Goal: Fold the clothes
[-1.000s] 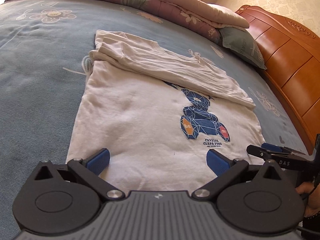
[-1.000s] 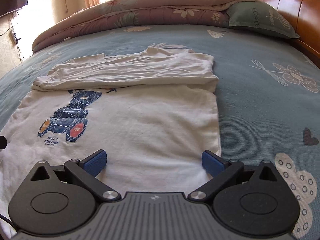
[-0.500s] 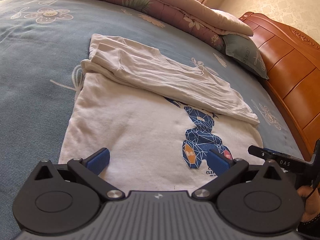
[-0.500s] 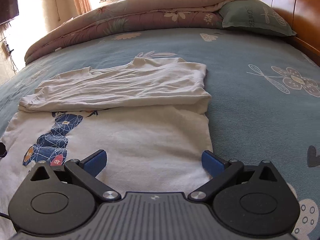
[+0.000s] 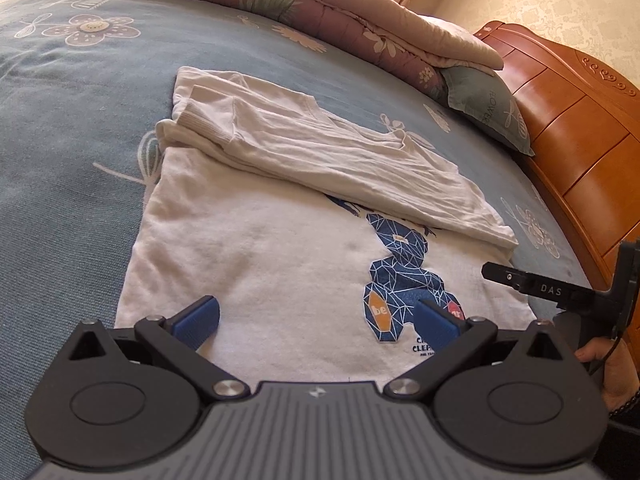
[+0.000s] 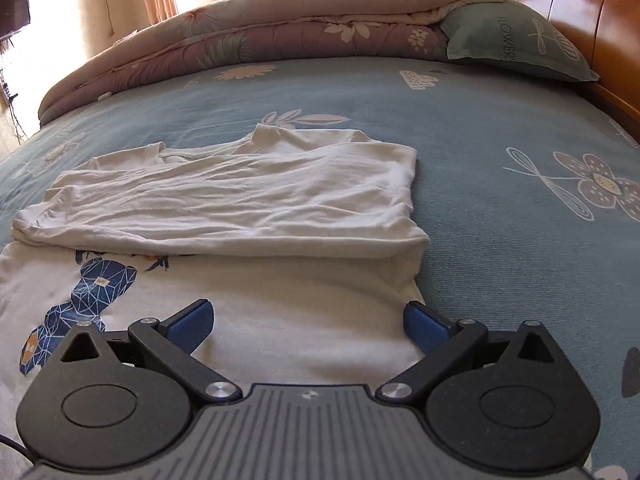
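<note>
A white T-shirt [image 5: 260,248] with a blue geometric bear print [image 5: 400,280] lies flat on the blue bed. Its far long side with the sleeves is folded over onto the body as a wrinkled band [image 5: 320,152]. It also shows in the right wrist view [image 6: 248,200]. My left gripper [image 5: 316,320] is open and empty, just above the shirt's near edge by the print. My right gripper [image 6: 308,324] is open and empty over the near edge at the shirt's right end. Part of the right gripper [image 5: 532,286] shows in the left wrist view.
The blue flowered bedsheet [image 6: 500,200] spreads all around the shirt. A rolled quilt [image 6: 260,32] and a green pillow [image 6: 516,40] lie at the far side. The wooden headboard [image 5: 580,128] stands at the right.
Both grippers have moved forward over the shirt's near edge and lower toward it. Both stay open. The shirt has not moved.
</note>
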A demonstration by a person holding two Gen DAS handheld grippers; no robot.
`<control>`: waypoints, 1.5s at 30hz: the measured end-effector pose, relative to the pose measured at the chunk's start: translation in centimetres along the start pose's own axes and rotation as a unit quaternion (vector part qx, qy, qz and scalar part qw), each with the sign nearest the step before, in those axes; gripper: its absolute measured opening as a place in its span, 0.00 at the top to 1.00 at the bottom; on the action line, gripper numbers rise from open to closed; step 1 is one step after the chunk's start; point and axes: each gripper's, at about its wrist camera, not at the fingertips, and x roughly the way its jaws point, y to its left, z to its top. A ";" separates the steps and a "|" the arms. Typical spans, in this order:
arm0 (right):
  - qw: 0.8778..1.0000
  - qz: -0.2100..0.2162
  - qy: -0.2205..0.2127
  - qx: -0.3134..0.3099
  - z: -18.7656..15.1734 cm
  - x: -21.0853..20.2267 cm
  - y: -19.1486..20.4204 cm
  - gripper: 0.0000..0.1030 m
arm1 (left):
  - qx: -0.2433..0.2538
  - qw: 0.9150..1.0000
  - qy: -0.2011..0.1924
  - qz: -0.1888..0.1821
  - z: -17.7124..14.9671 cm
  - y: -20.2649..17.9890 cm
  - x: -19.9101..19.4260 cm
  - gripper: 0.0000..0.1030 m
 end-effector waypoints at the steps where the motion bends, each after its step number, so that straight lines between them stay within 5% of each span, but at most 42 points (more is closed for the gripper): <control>1: 1.000 -0.001 0.003 0.006 -0.1 -0.8 0.0 0.00 | 0.002 1.000 0.003 0.004 0.1 -0.2 0.0 0.01; 10: 0.995 0.079 0.007 -0.064 -4.4 -8.5 3.8 0.00 | 0.037 0.999 0.008 -0.005 -1.7 -3.5 -3.2 0.01; 17: 0.993 0.069 0.063 -0.079 -9.0 -9.2 5.3 0.00 | 0.024 0.999 0.036 0.009 -6.0 -3.3 -4.3 0.01; 20: 0.991 0.046 0.052 -0.110 -10.4 -9.5 5.9 0.00 | 0.021 0.998 0.051 0.004 -6.7 -3.2 -5.0 0.01; 28: 0.992 0.022 0.042 -0.119 -11.0 -9.6 6.4 0.00 | 0.037 0.999 0.002 0.018 2.1 -2.4 -4.3 0.01; 32: 0.992 0.019 0.039 -0.115 -11.1 -9.6 6.5 0.00 | -0.005 1.000 0.022 0.019 6.9 0.2 0.0 0.01; 38: 0.992 0.022 0.038 -0.117 -11.1 -9.5 6.4 0.00 | -0.027 0.999 0.030 0.028 8.0 3.2 4.7 0.01; 45: 0.992 0.030 0.031 -0.119 -11.2 -9.6 6.1 0.00 | -0.028 0.999 0.031 0.011 7.3 4.0 1.8 0.01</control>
